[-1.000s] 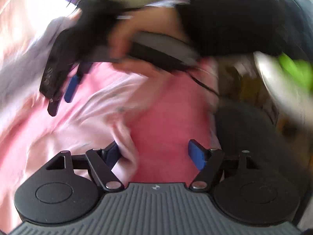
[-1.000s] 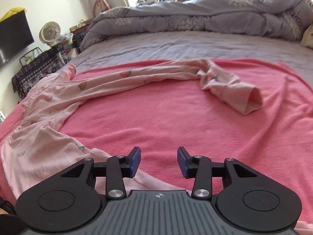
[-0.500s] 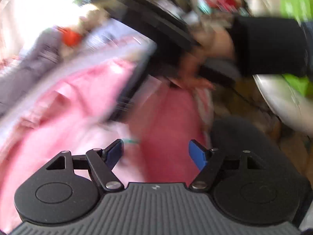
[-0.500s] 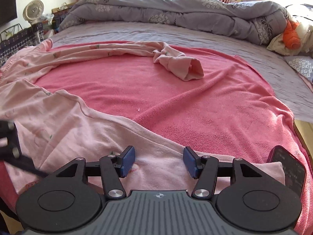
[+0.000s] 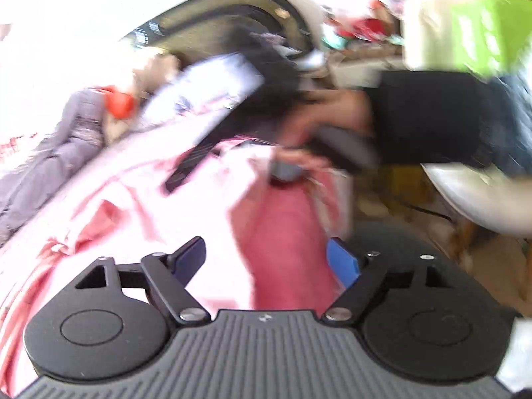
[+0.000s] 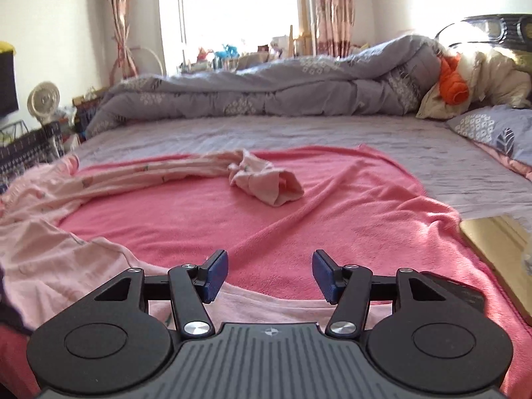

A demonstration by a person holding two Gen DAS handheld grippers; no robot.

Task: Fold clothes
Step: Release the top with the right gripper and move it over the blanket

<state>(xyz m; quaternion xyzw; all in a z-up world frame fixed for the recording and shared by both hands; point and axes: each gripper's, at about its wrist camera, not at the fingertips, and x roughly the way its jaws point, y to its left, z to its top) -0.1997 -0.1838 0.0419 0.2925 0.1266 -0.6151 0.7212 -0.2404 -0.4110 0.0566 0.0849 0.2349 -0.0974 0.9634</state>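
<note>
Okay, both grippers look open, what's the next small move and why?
Probably lower the right gripper onto the pink garment edge just below it and close. Its jaws have just been opening with nothing between them, and the garment lies unfolded on the red blanket.

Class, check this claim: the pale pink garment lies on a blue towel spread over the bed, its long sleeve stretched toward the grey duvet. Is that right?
Not quite: the towel is pink-red, not blue, as the right wrist view shows. The rest holds: the pale pink garment lies on it, its sleeve stretched toward the grey duvet.
</note>
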